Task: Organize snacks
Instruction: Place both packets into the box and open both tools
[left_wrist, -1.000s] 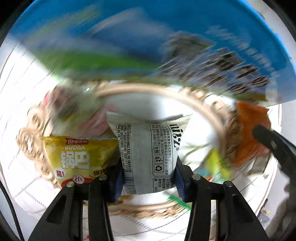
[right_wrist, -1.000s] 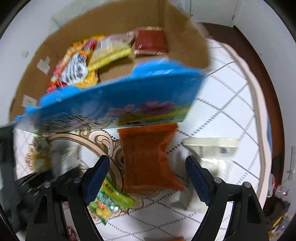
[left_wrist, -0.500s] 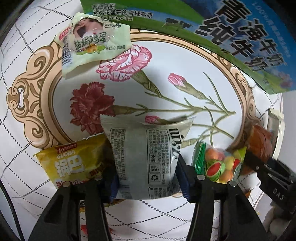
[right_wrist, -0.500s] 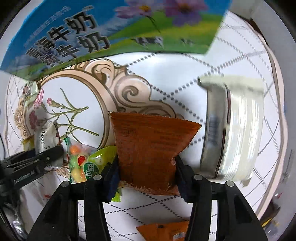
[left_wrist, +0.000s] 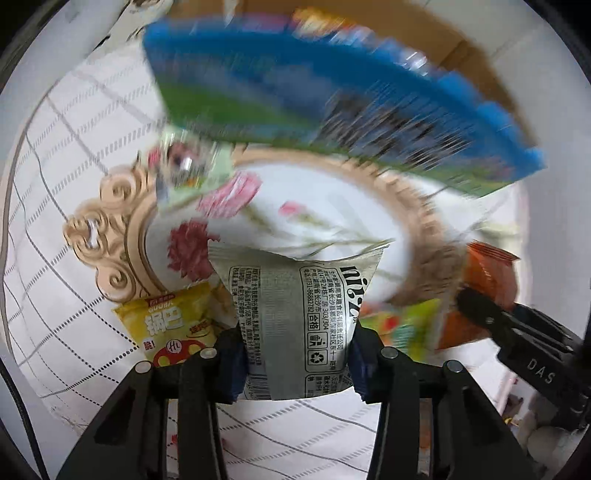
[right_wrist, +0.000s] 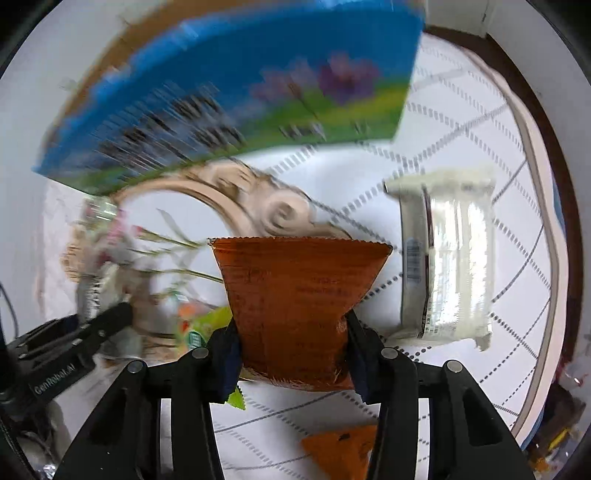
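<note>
The left gripper is clamped on a grey-white snack packet printed with black text, its blue pads pressing the packet's lower sides; its jaws have just been closing on it. The packet hangs above the desk, which is covered by a white cloth with a dotted grid and a gold-scrolled floral medallion. Just left of the packet lies a yellow crinkled snack bag with red and white print; to its right lies a green sweet bag with fruit pictures. A pale green packet lies farther up the medallion, blurred.

The right gripper is clenched on an orange-brown foil packet with a serrated top edge, pinched at its waist, after its jaws have just been closing. A clear plastic-wrapped pack with a white label lies on the cloth to the right, apart from it. A second orange packet shows at the bottom edge.

Behind both stands a blue and green printed cardboard box, blurred, with snacks inside visible in the left wrist view.
</note>
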